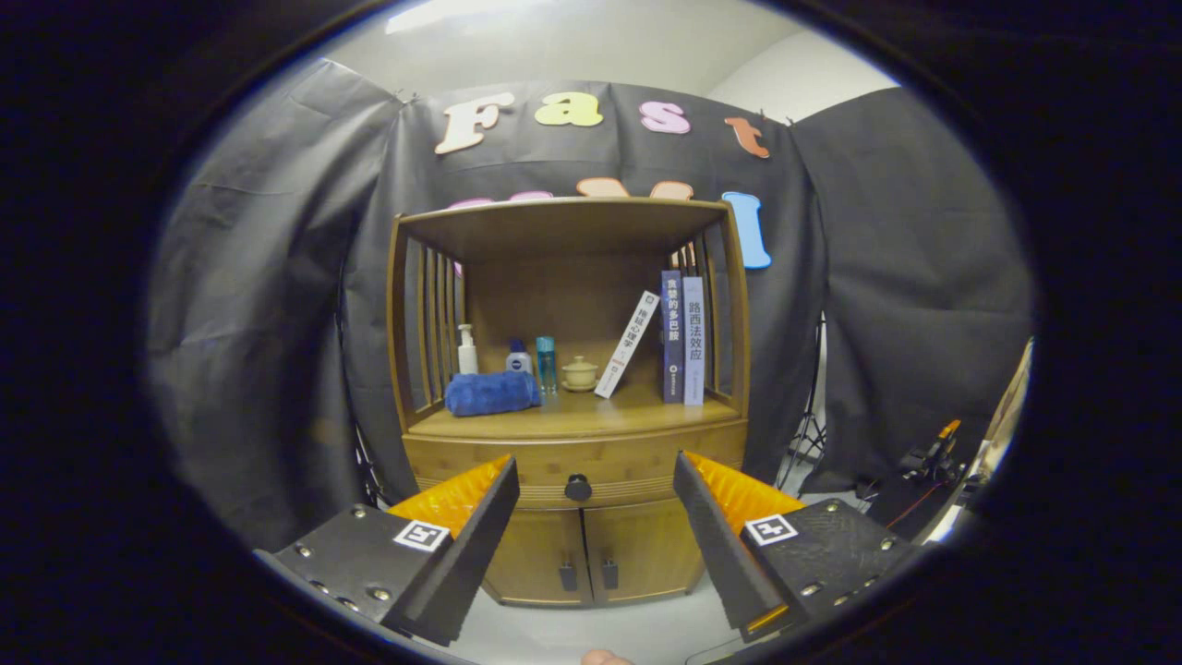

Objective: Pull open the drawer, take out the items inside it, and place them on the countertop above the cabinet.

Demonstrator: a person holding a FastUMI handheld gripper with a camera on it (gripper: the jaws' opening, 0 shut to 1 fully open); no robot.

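Straight ahead of the wide-spread gripper (591,489), well apart, the drawer's knob (578,487) sits centred between its fingers, drawer (572,462) shut, running crosswise.

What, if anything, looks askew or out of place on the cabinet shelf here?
Only the white book stands out: it leans against the two upright books instead of standing straight. The blue towel, bottles and small lidded pot sit tidily. The drawer is shut, and the open gripper frames its knob from a distance.
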